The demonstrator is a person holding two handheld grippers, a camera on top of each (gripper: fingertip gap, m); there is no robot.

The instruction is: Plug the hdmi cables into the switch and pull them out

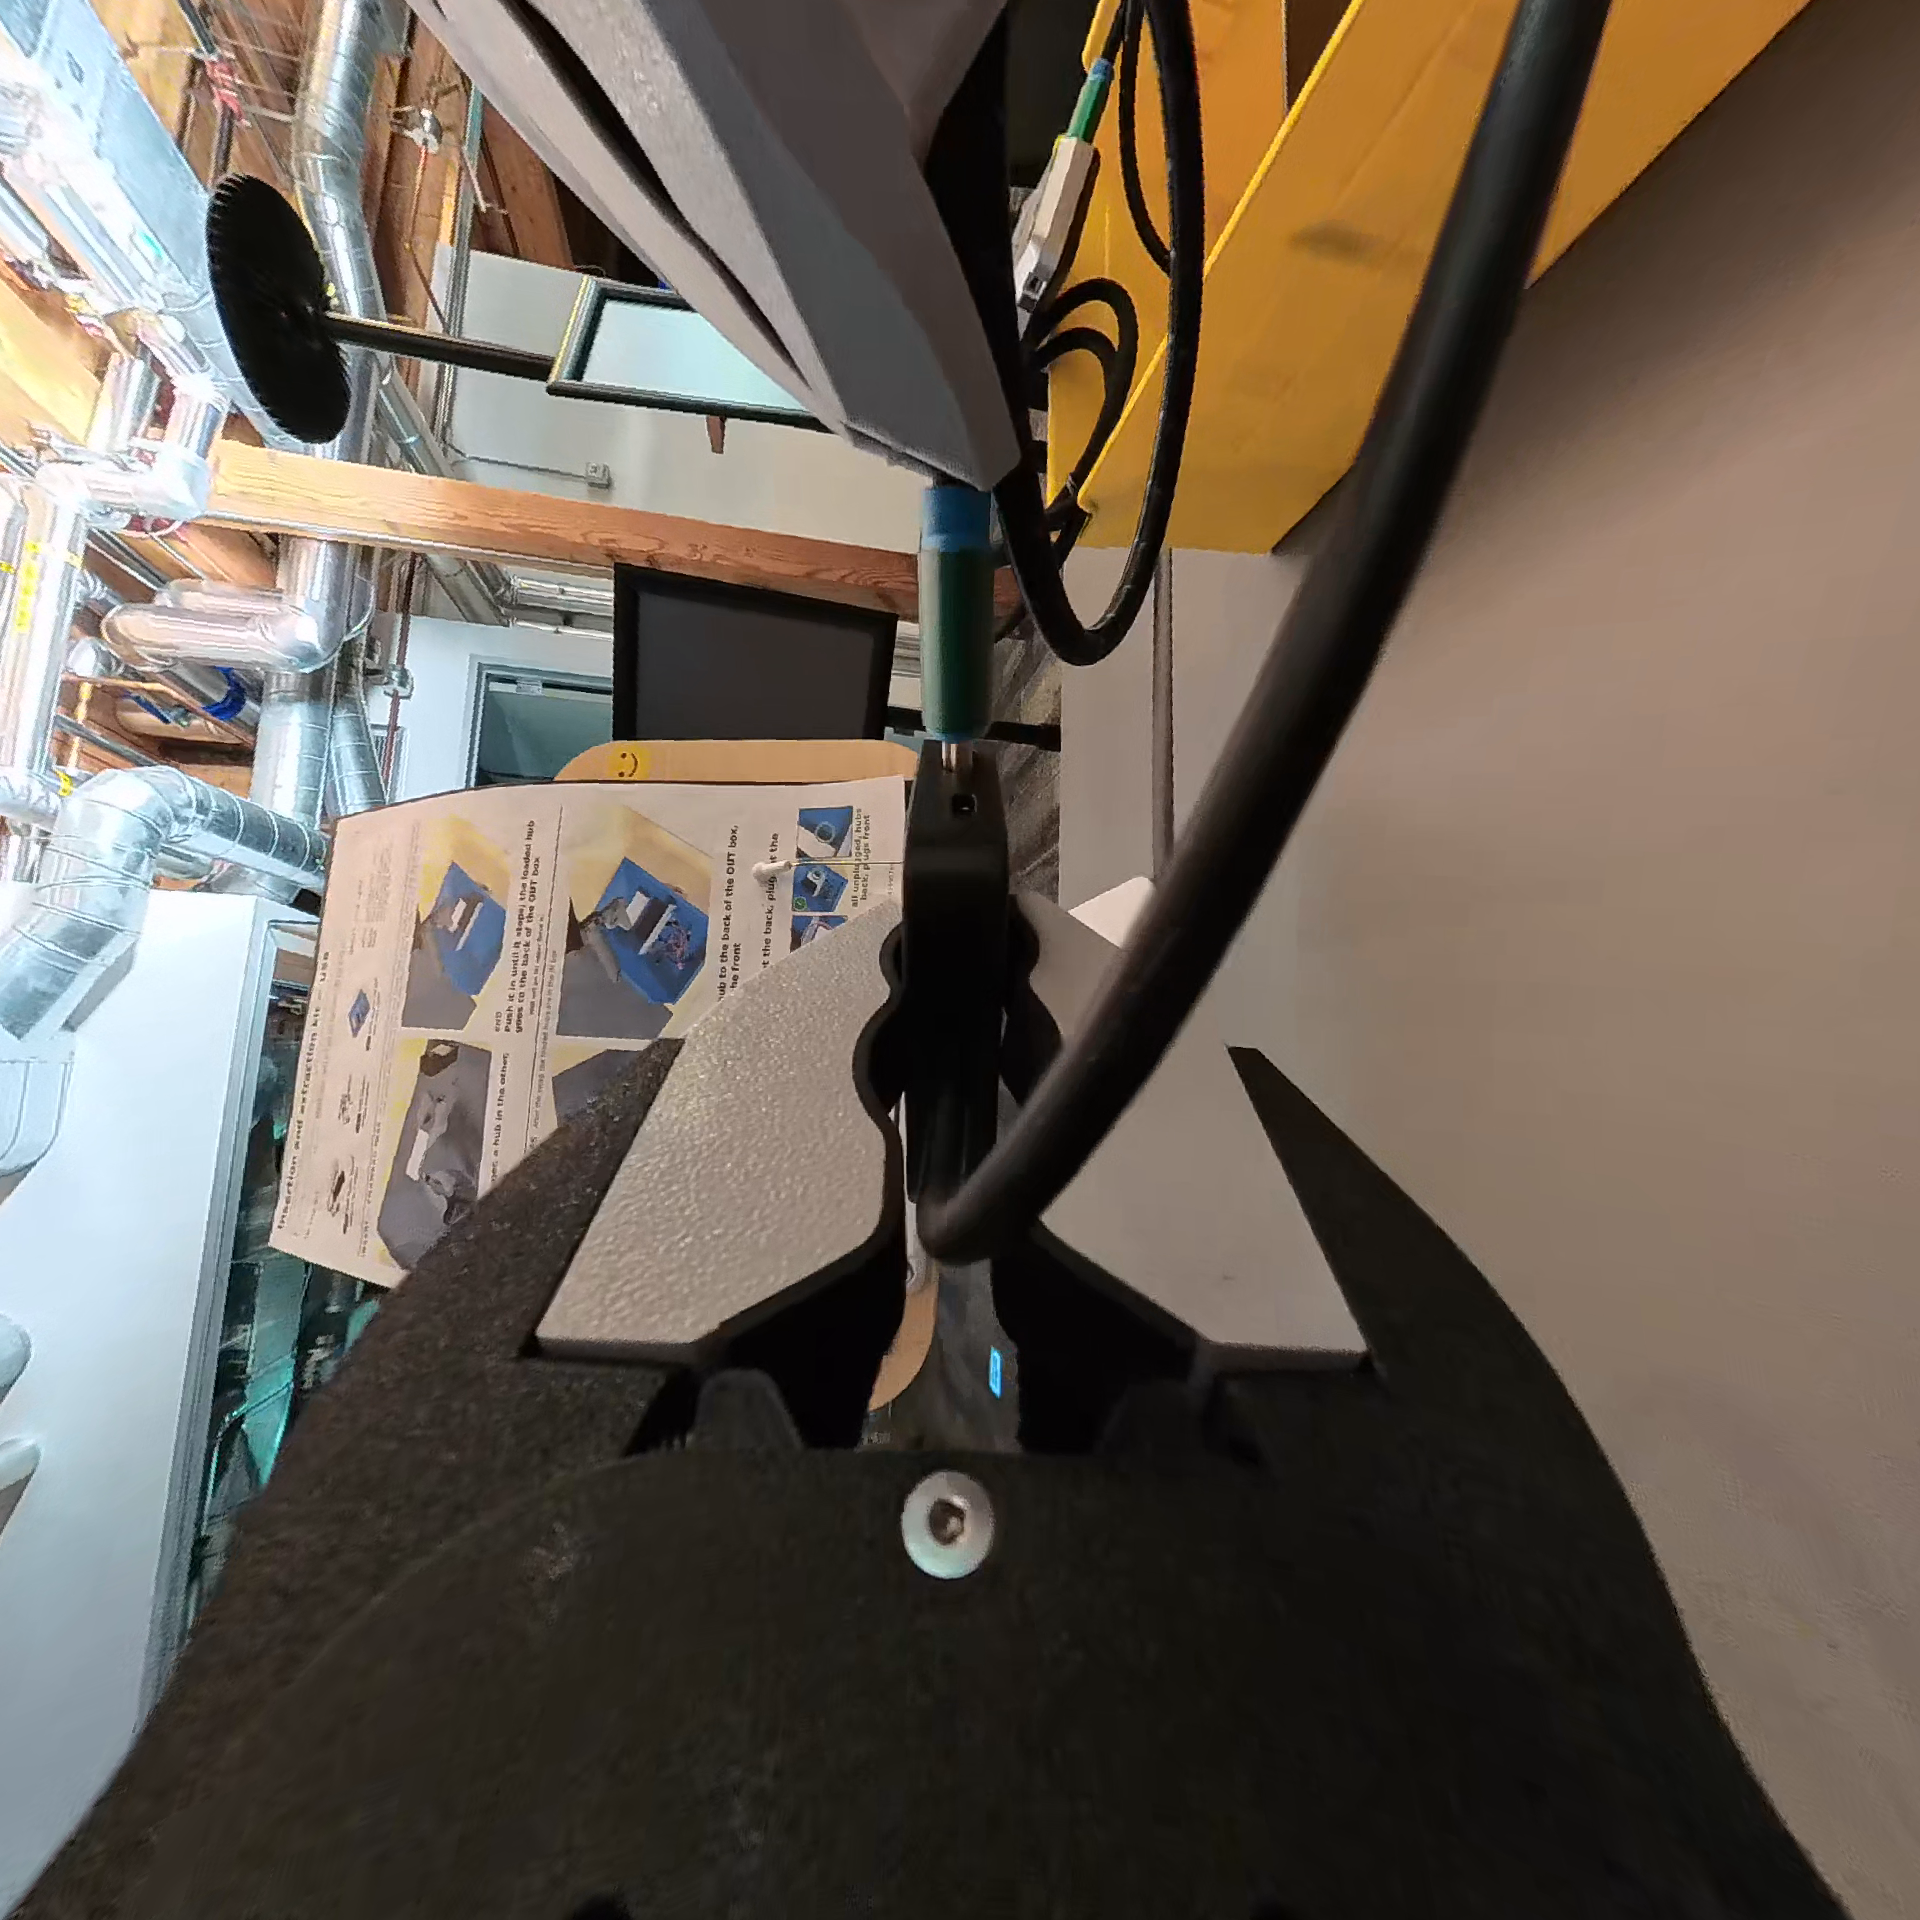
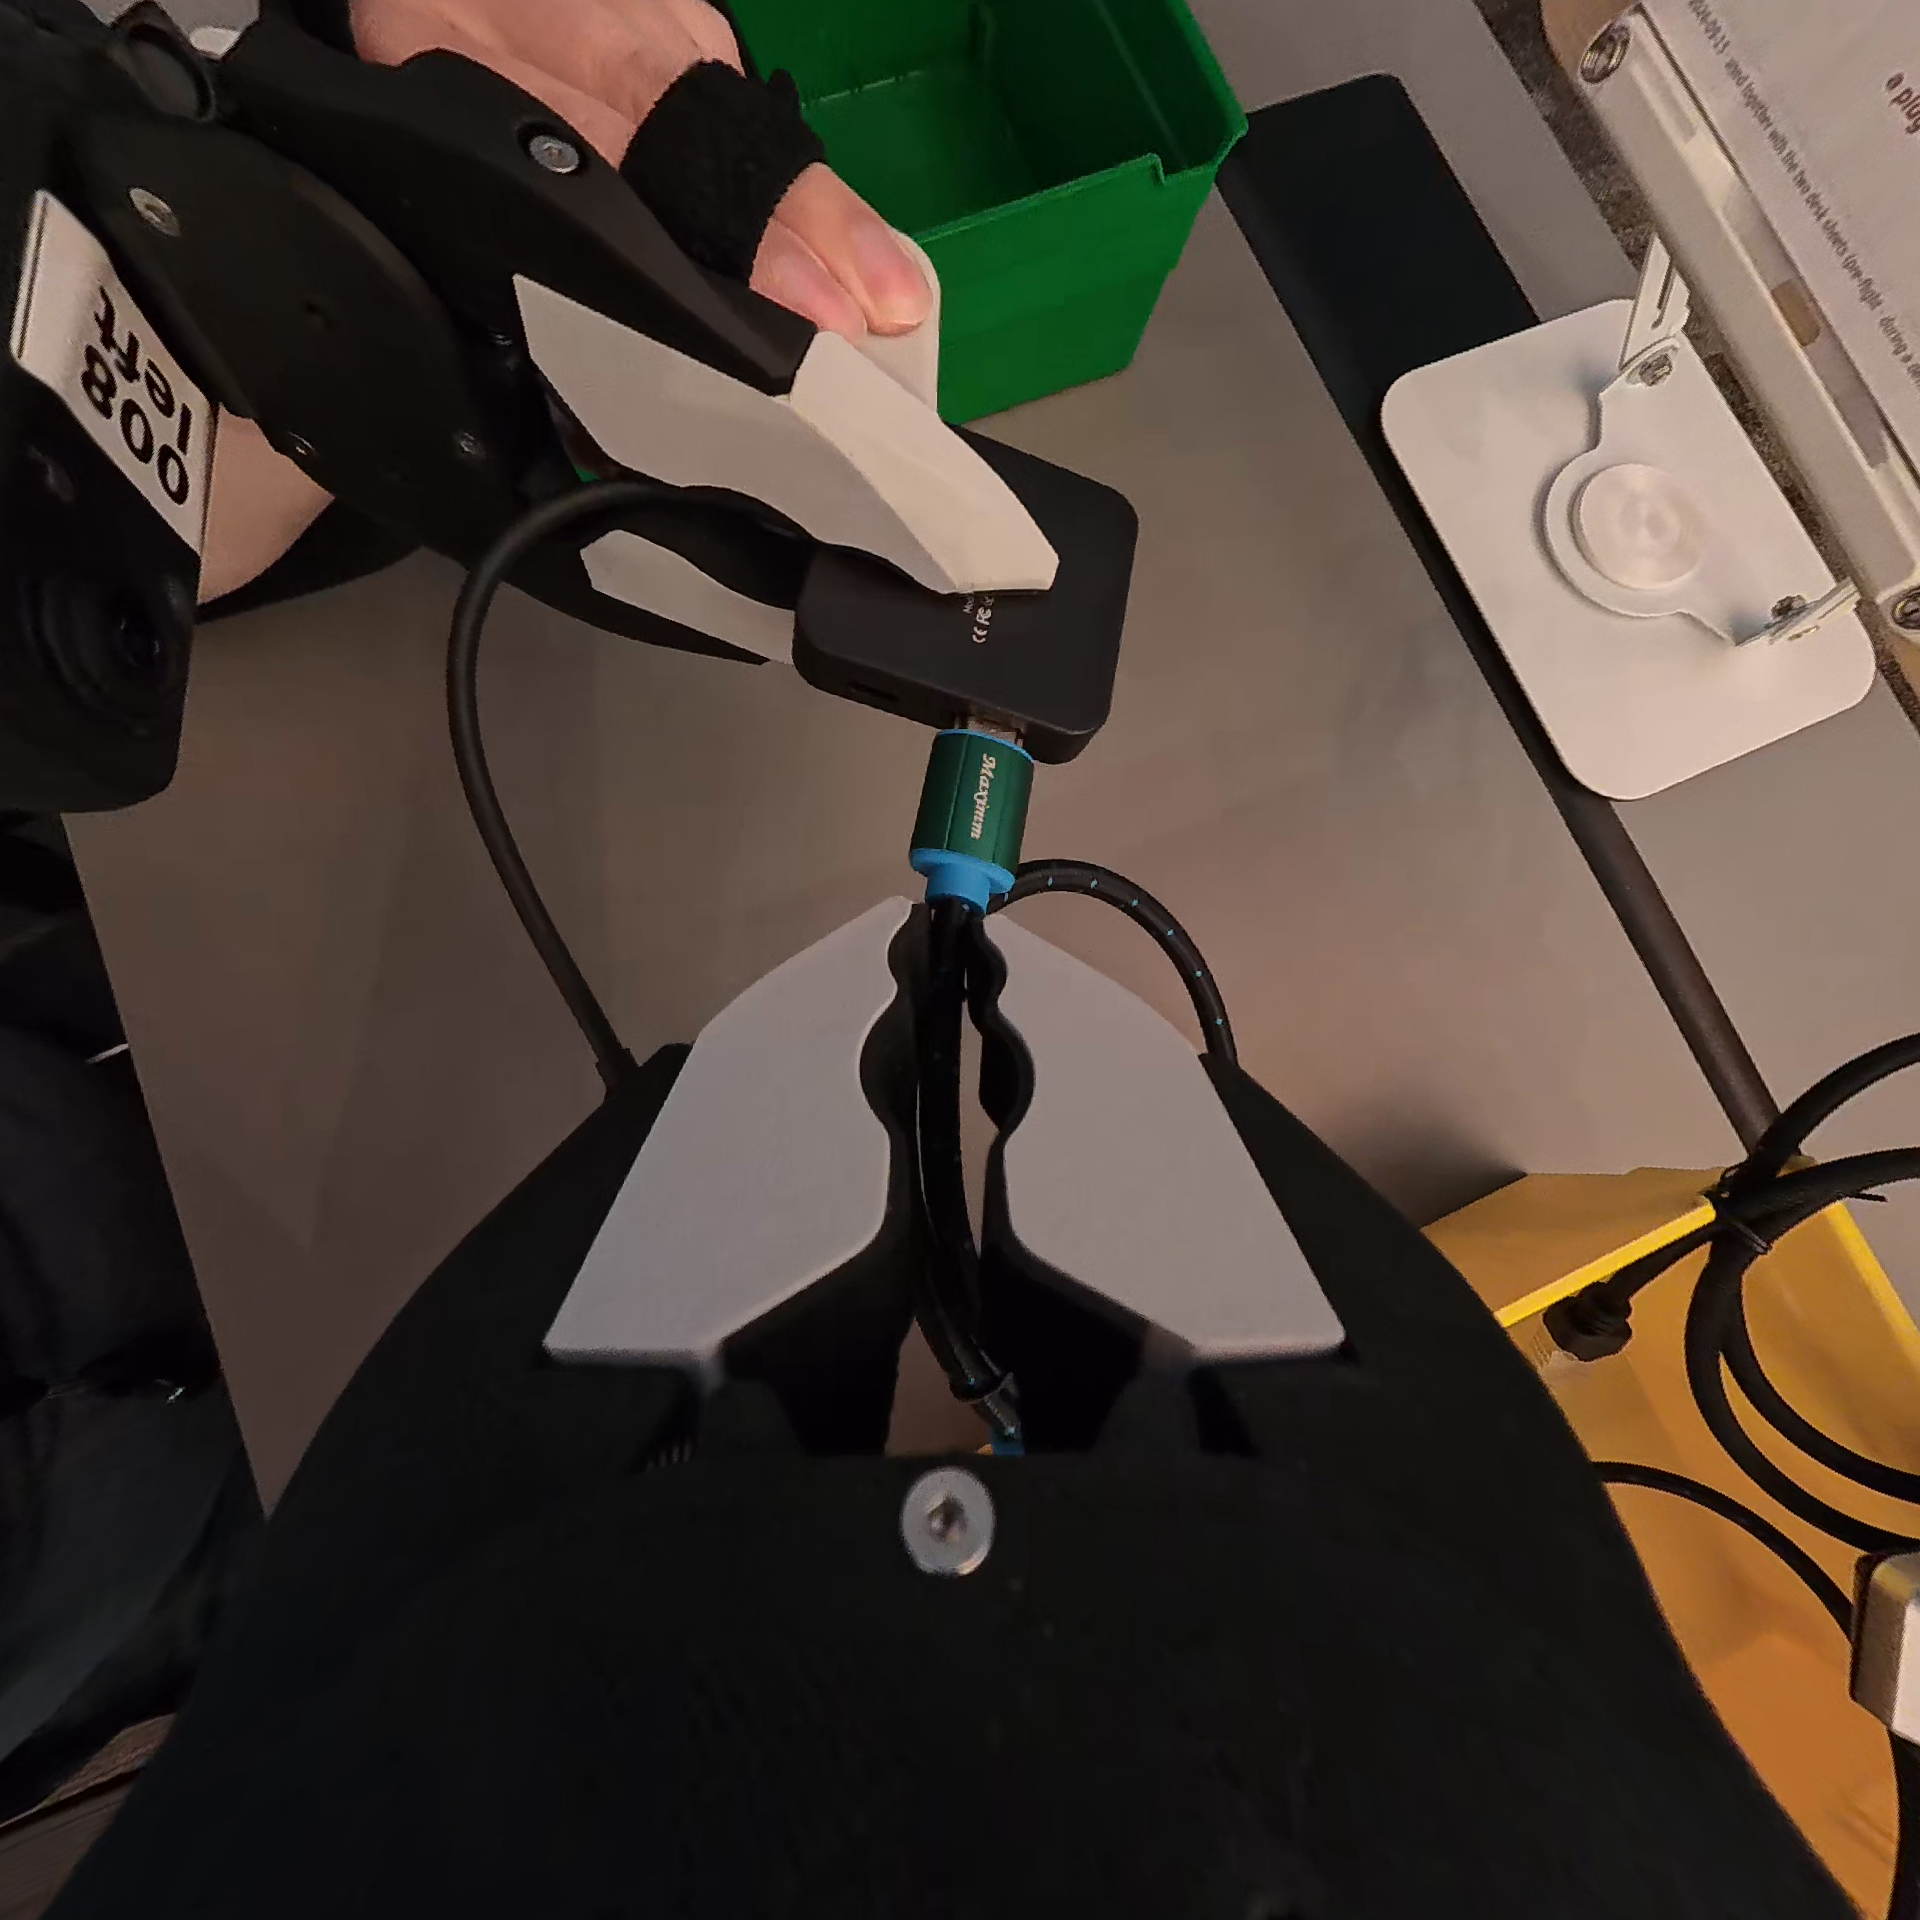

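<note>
Presently the switch point(image 2: 966, 623) hangs clear of the bench point(image 2: 1299, 883), clamped in the left gripper point(image 2: 894, 582). The right gripper point(image 2: 951, 935) pinches the braided cable point(image 2: 940, 1122) just behind the green plug point(image 2: 966, 805), which is partly seated. The cable looks flexible and the plug rigid; gripping the plug body would steer better.

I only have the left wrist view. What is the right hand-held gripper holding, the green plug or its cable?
Observer: The cable. The right hand-held gripper is shut on it just behind the blue collar of the plug.
Operator: Does the cable run straight back?
Observer: No, a loop of it arcs out to the right beside the collar.
Operator: What's beyond the switch?
Observer: A green bin stands on the table behind the switch.
</note>
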